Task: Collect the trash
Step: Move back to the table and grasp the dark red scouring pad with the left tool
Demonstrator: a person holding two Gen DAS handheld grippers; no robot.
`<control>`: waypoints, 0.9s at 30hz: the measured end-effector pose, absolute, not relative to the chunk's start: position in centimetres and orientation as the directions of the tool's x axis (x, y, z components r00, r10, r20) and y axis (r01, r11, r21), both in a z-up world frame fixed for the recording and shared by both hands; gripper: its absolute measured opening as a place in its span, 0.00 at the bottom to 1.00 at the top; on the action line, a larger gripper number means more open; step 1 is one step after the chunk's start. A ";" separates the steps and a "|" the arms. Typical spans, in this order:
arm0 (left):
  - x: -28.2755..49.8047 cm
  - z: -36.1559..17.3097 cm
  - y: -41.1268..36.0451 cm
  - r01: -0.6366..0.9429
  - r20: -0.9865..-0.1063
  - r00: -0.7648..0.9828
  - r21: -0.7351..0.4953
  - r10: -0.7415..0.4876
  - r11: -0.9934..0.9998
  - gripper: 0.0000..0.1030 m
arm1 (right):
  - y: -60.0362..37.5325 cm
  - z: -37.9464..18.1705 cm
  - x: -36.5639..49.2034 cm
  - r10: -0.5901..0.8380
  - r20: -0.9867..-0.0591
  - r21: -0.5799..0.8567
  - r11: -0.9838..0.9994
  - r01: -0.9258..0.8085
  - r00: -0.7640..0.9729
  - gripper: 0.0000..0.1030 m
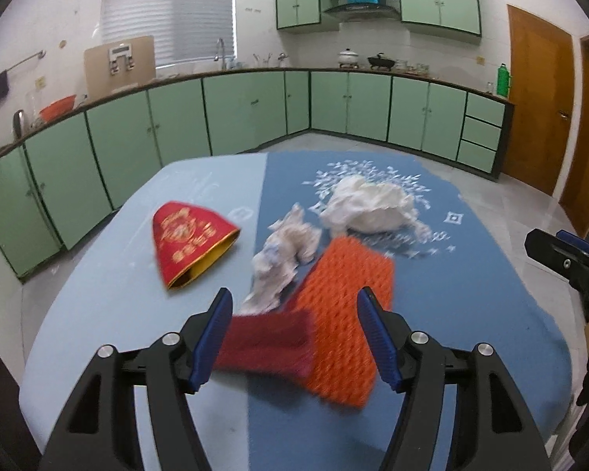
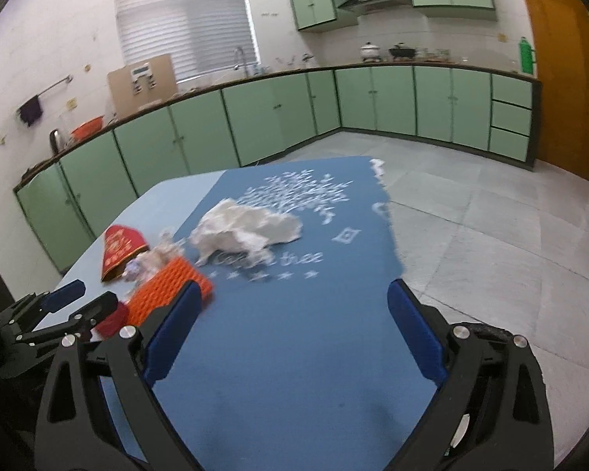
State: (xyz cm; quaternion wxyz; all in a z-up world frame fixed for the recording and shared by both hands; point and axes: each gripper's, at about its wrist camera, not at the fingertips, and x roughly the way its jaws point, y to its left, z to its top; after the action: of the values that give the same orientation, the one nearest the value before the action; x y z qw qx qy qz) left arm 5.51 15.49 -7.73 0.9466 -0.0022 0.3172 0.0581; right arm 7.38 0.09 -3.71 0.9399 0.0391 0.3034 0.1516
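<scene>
I am holding my left fingers (image 1: 294, 337) apart above the near end of the surface (image 1: 98, 306), and nothing is being pinched between them: under the gap a dark red foam net (image 1: 267, 347) is lying, its right end overlapping the orange foam net (image 1: 345, 314), which I take as my landmark. A crumpled, stained tissue (image 1: 280, 263) is lying just left of the orange foam net and touching its edge; farther left, apart from it, a red and gold paper sleeve (image 1: 190, 241) is sitting on the light blue part of the surface. Beyond the orange foam net's far end a larger white paper wad (image 1: 373, 206) is resting on the blue patterned mat (image 1: 451, 274). My right fingers (image 2: 294, 337) are also standing wide apart, hovering over bare mat to the right of the orange foam net, gripping nothing.
</scene>
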 end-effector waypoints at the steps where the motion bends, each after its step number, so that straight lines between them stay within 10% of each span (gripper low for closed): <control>1: 5.4 -8.0 15.7 -0.115 -0.606 0.788 0.031 0.110 0.993 0.64 | 0.5 -3.8 7.3 0.313 -0.563 0.162 0.949 -0.269 0.765 0.90; 27: 7.1 -11.1 19.6 -0.117 -0.718 0.696 -0.087 0.020 0.989 0.80 | 3.4 -4.6 7.6 0.322 -0.601 0.126 0.942 -0.311 0.732 0.90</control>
State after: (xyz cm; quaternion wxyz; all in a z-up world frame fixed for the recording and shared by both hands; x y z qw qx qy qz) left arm 7.06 19.58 -11.10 0.9186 -0.0629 0.3884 0.0372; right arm 7.64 3.37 -4.63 0.9306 0.0083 0.3242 0.1700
